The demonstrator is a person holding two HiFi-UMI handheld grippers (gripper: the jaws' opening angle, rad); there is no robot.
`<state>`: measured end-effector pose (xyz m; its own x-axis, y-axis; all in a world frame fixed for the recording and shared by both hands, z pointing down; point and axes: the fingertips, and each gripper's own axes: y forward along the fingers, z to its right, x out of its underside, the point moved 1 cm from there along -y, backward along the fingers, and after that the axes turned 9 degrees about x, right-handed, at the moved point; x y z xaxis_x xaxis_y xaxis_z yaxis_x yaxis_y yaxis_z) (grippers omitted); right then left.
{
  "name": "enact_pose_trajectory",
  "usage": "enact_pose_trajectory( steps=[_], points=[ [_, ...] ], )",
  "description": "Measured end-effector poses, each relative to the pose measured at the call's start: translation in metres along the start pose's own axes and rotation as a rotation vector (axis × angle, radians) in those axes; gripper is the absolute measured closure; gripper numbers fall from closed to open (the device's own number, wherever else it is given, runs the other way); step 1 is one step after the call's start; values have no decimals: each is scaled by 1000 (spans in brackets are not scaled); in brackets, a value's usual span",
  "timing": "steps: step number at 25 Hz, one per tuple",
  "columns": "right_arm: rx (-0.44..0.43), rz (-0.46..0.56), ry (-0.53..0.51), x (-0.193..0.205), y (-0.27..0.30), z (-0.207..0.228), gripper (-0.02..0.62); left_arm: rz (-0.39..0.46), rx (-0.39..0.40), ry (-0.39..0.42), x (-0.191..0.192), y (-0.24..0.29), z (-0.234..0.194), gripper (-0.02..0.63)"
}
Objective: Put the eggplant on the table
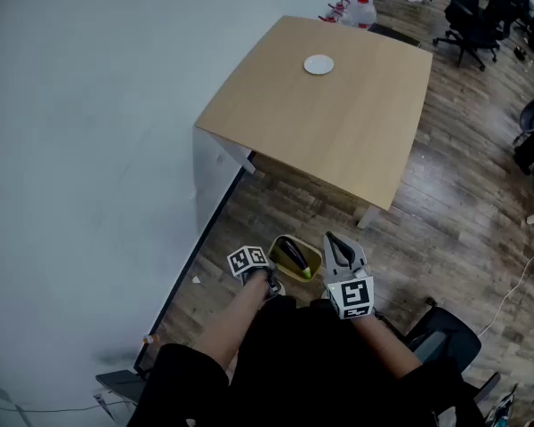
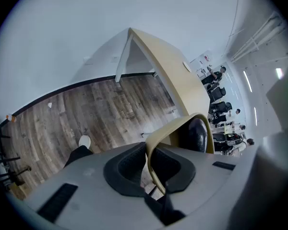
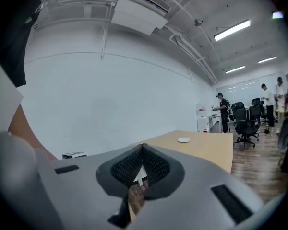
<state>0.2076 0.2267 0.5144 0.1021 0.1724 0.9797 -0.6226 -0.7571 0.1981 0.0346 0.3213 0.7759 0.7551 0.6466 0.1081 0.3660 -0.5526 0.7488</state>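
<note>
A dark purple eggplant (image 1: 293,253) lies in a small yellow-green container (image 1: 310,258) held above the wooden floor, near the person's body. My left gripper (image 1: 269,278) is shut on the container's rim. In the left gripper view that rim (image 2: 151,164) runs between the pads, with the eggplant (image 2: 197,133) behind it. My right gripper (image 1: 336,245) hovers just right of the container, shut and holding nothing; in the right gripper view its pads (image 3: 156,164) meet. The light wooden table (image 1: 338,118) stands ahead and carries only a small white plate (image 1: 319,64).
A white wall (image 1: 80,132) runs along the left, close to the table's left edge. Black office chairs (image 1: 470,16) stand at the back right, and another chair (image 1: 445,341) is just behind on the right. People stand far off (image 3: 223,109). Wooden floor (image 1: 463,212) lies between me and the table.
</note>
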Motion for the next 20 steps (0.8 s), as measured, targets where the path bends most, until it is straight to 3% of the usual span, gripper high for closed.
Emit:
enact_pose_trajectory(
  steps=[12,20],
  points=[
    [-14,22,68,6,-7,-7,535,46,27,-19,-17,-5,4,574],
    [38,21,50,0,28,5,535,42,50,-22,-62,9,14,574]
  ],
)
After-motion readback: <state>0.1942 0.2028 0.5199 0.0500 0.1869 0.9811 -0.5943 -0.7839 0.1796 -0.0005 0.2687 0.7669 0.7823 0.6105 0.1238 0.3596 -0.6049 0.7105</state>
